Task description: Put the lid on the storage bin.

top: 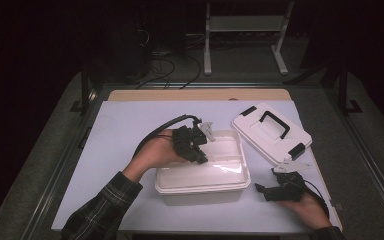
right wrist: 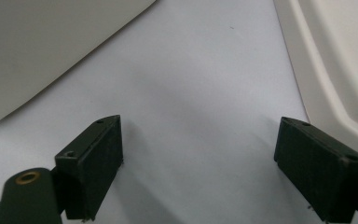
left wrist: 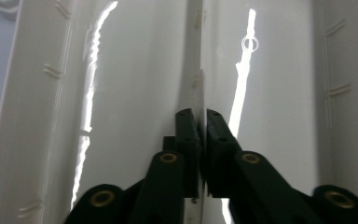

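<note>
We see the left hand-held gripper (left wrist: 202,122) reaching into the open white box (top: 172,187), its jaws nearly together on a thin white divider (left wrist: 198,88) standing upright along the box's middle; whether the pads press on it we cannot tell. To do this step well, we would keep the jaws square to the divider and move it straight along its slot. The right hand-held gripper (right wrist: 200,154) rests released on the table (top: 130,120), beside the box. The lid (top: 270,132) lies apart at the right. The white table sits in a dark room.
</note>
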`<state>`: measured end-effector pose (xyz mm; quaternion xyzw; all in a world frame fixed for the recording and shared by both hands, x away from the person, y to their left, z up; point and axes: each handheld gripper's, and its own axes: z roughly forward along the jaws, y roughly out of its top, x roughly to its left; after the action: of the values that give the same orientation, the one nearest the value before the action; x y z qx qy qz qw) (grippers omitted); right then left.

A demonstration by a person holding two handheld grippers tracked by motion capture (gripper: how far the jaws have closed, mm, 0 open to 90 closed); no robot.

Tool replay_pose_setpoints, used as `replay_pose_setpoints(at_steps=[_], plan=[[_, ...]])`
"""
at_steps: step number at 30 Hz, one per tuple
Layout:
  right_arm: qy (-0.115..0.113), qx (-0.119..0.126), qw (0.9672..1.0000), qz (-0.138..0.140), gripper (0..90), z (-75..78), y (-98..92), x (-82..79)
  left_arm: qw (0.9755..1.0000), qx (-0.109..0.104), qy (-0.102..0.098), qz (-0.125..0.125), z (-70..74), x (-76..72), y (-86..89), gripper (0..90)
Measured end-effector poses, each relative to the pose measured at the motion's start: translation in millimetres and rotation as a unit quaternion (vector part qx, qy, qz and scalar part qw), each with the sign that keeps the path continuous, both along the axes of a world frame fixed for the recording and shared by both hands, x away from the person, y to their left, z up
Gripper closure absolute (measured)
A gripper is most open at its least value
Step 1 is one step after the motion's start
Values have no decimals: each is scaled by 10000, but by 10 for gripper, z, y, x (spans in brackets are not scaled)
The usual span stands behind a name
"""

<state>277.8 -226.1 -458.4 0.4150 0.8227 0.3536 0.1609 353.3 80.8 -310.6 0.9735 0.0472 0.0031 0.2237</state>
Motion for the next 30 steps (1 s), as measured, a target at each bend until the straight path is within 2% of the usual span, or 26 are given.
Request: replay_pose_setpoints(at_steps=[3, 9, 15, 20, 23, 30], plan=[[2, 3, 10000, 1, 149, 0, -1, 0, 10000, -28, 26, 67, 35, 21, 43, 667], [3, 3, 10000, 1, 149, 0, -1, 1, 9993, -254, 119, 243, 142, 29, 176, 451], [-1, 1, 10000, 1, 149, -1, 0, 0, 9989, -308, -53, 341, 226, -27, 340, 287], [-2, 0, 10000, 0, 149, -1, 0, 0, 9979, -344, -114, 546, 274, -39, 523, 222], [-2, -1, 10000, -1, 149, 0, 0, -1, 9974, -285, -149, 642, 280, -53, 638, 182], [-7, -2, 10000, -2, 149, -1, 0, 0, 9957, -261, -199, 870, 270, -93, 919, 143]])
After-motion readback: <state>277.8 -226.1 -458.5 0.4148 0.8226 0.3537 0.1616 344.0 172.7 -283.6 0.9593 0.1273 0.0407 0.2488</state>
